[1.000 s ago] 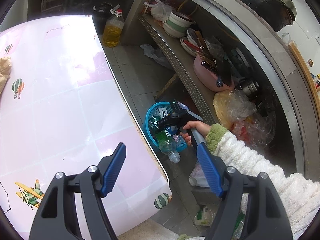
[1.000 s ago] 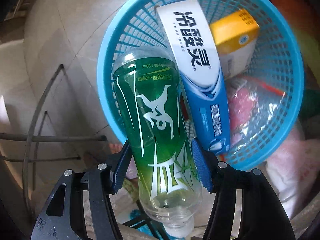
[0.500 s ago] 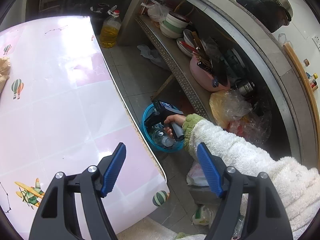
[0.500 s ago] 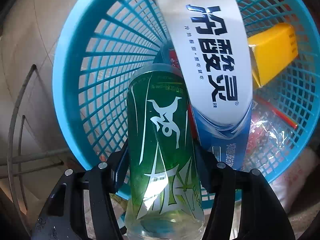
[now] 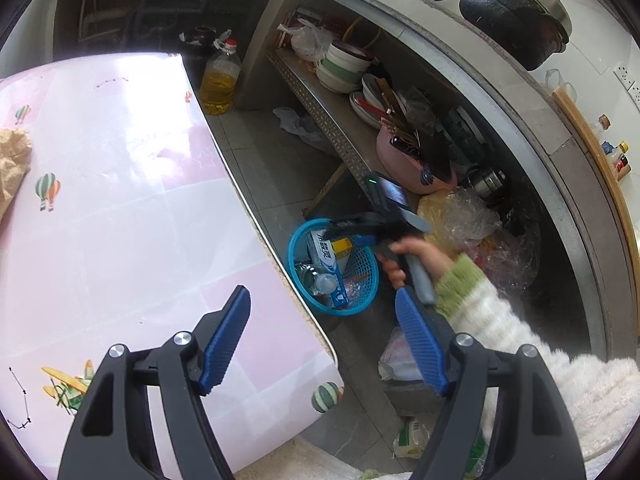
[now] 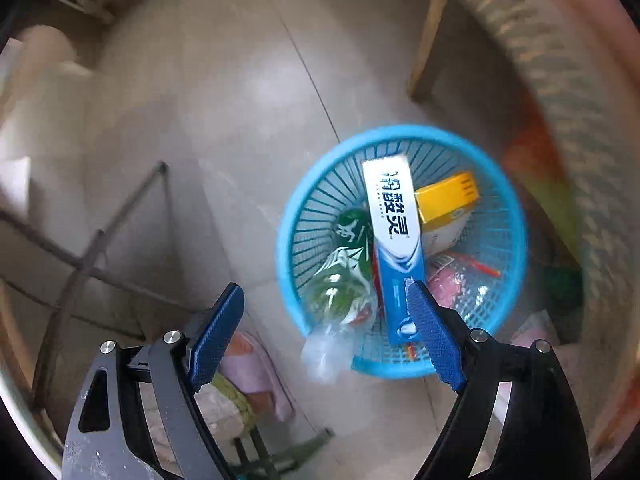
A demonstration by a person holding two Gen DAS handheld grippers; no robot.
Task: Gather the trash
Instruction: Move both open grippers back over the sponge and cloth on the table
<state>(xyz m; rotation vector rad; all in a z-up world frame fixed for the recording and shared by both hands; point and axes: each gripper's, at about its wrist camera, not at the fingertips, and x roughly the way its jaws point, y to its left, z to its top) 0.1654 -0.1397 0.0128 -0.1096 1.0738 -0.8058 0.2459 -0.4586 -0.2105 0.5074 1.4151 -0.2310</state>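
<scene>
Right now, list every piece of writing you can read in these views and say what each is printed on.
"冷酸灵": large dark characters on the white end of the toothpaste box standing in the blue basket.
Small print under those characters and on the box's blue end: too small to read.
Green bottle: white graphic marks only, nothing legible.
Yellow box: markings blurred.
Oil bottle: no readable label.
</scene>
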